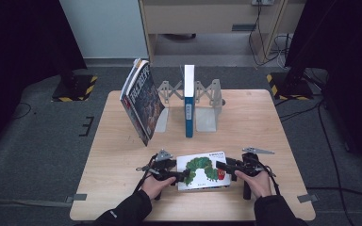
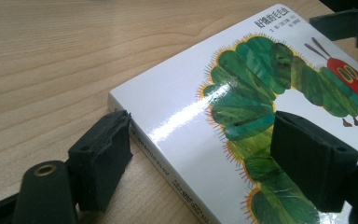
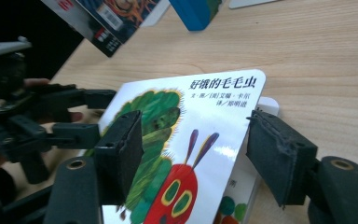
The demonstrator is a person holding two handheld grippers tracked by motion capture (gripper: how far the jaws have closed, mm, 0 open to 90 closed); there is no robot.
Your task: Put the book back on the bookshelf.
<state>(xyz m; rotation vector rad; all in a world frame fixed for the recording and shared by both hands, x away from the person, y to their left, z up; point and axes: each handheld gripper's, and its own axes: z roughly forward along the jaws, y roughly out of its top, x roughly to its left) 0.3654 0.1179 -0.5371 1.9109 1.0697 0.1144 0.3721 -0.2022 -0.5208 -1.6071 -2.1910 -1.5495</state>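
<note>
A white picture book (image 1: 202, 170) with a green caterpillar on its cover lies flat near the table's front edge. My left gripper (image 1: 181, 176) is at its left side. In the left gripper view my left gripper (image 2: 205, 161) is open, one jaw on the table beside the spine and the other over the book's cover (image 2: 191, 116). My right gripper (image 1: 221, 165) is at the book's right side. In the right gripper view my right gripper (image 3: 198, 154) is open, and the book's cover (image 3: 214, 121) looks slightly raised between the jaws, with pages showing under its edge.
At the back of the wooden table (image 1: 118, 179), a large book (image 1: 141, 101) leans to the left and a blue-and-white book (image 1: 189, 101) stands upright between metal bookends (image 1: 209, 106). Bare tabletop lies between them and the picture book. The left hand's gripper (image 3: 74, 116) shows in the right gripper view.
</note>
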